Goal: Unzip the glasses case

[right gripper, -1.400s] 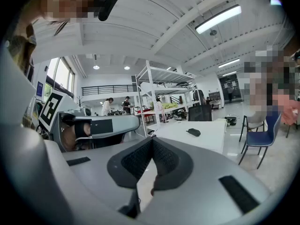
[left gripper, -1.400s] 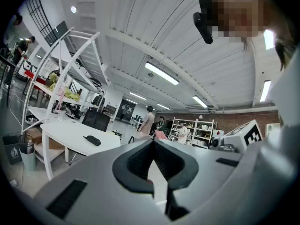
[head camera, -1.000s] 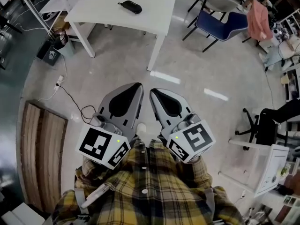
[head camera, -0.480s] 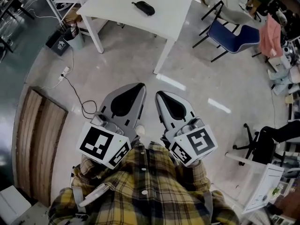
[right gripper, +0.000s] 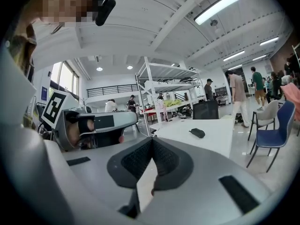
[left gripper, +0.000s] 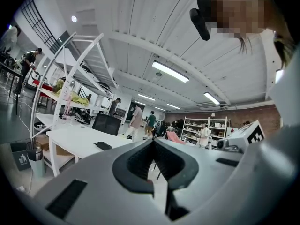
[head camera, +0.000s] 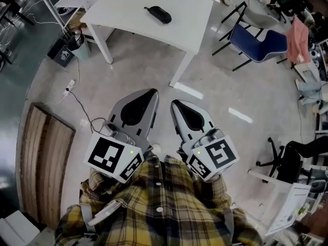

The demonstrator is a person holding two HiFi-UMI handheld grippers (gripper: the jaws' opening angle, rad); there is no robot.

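Both closed, left gripper (head camera: 149, 95) beside right gripper (head camera: 176, 105)

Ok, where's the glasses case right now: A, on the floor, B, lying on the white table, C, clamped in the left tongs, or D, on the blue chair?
B: the dark glasses case lies on top of the white table, with nothing gripping it.

Open floor (head camera: 138, 70) runs up to the table (head camera: 128, 6), its top free around the case (head camera: 158, 14); a chair (head camera: 256, 39) stands at its right, a bin (head camera: 76, 37) at its left.
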